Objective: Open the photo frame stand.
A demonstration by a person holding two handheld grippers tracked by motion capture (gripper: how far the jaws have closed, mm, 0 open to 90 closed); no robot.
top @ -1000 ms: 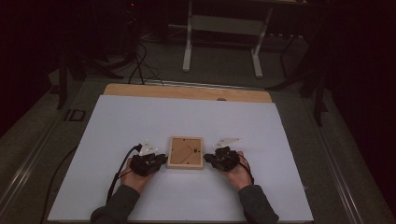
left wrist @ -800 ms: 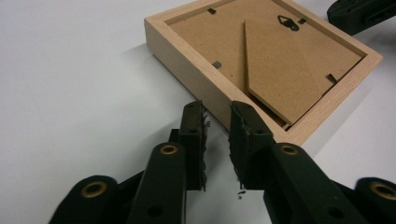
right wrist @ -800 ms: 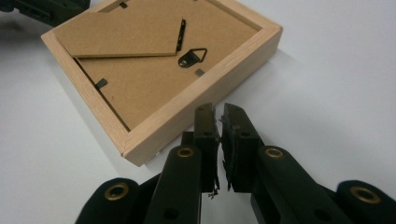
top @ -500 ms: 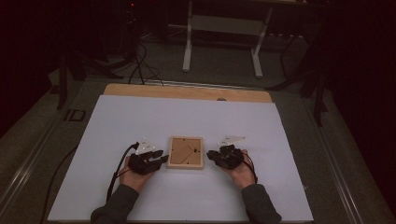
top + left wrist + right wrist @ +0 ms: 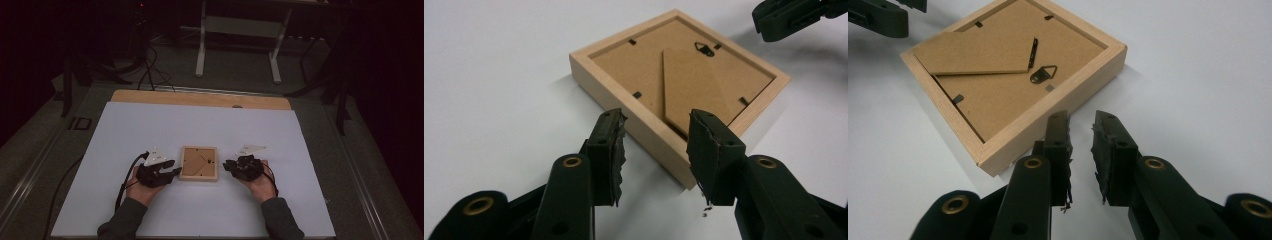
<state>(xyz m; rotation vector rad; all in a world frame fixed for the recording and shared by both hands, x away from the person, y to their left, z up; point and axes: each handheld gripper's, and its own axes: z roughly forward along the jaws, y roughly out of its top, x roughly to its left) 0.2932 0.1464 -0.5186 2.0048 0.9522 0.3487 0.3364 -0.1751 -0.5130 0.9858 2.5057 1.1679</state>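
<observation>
Lying face down near the middle of the white counter (image 5: 150, 125), the wooden picture frame (image 5: 199, 163) is seen with its brown backing board (image 5: 684, 75), folded easel stand (image 5: 978, 57) and small metal hanger (image 5: 1044, 74) turned upward. The left gripper (image 5: 172, 172) is held just beside the frame's left edge, and the right gripper (image 5: 229, 165) just beside its right edge.

Both pairs of jaws have just been opening. In the left gripper view the jaws are released and stand apart on either side of a corner of the frame's wooden rim, with no pad pressed against it. In the right gripper view the jaws are parted by a narrow gap with nothing between them, and the frame's edge lies just in front of the left-hand jaw.

Several risks can be judged from here. If the left jaws were closed as they stand, the frame would be caught only at its corner, so it could pivot or be flicked across the smooth counter. If the right gripper were pushed forward with so narrow a gap, the rim would likely be struck by a jaw tip rather than straddled, and the frame shoved toward the other hand. Ragged, torn pad material is seen on both pairs of jaws, so a grip on the smooth wood might slip.
</observation>
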